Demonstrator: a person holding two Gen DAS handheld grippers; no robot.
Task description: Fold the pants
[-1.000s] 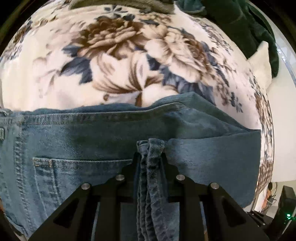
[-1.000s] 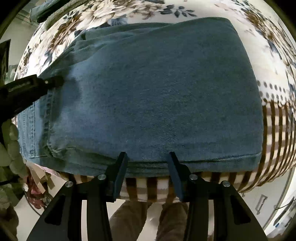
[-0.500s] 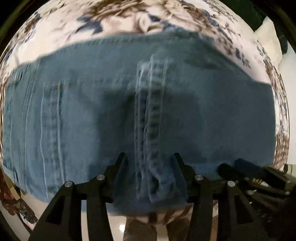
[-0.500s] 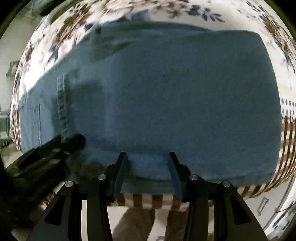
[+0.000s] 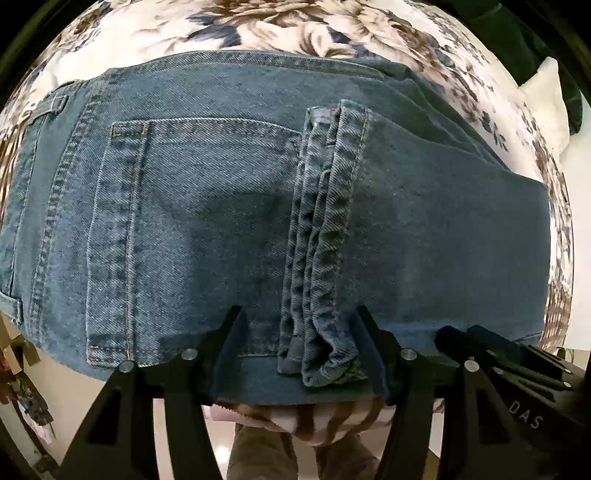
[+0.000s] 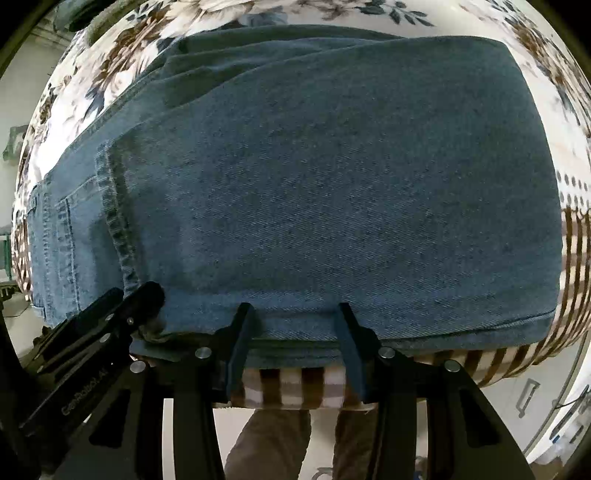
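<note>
Blue denim pants point(image 5: 221, 221) lie folded on a floral blanket, the leg part laid over the seat; they also show in the right wrist view point(image 6: 332, 184). A back pocket point(image 5: 177, 229) and the bunched leg hems point(image 5: 321, 240) face up. My left gripper point(image 5: 299, 325) is open, its fingers on either side of the near end of the hems at the front edge. My right gripper point(image 6: 293, 321) is open at the front fold edge of the pants, to the right of the left one, nothing between its jaws.
The floral blanket point(image 5: 258, 26) covers the surface, with a brown striped border point(image 6: 295, 384) hanging at the front edge. Dark green cloth point(image 5: 517, 40) and a white pillow point(image 5: 546, 88) lie at the far right. The person's legs point(image 6: 280, 443) stand below the edge.
The left gripper let go of the leg hems, opened and drew back to the front edge. The folded leg now lies flat on the seat. The right gripper stayed open at the front.
</note>
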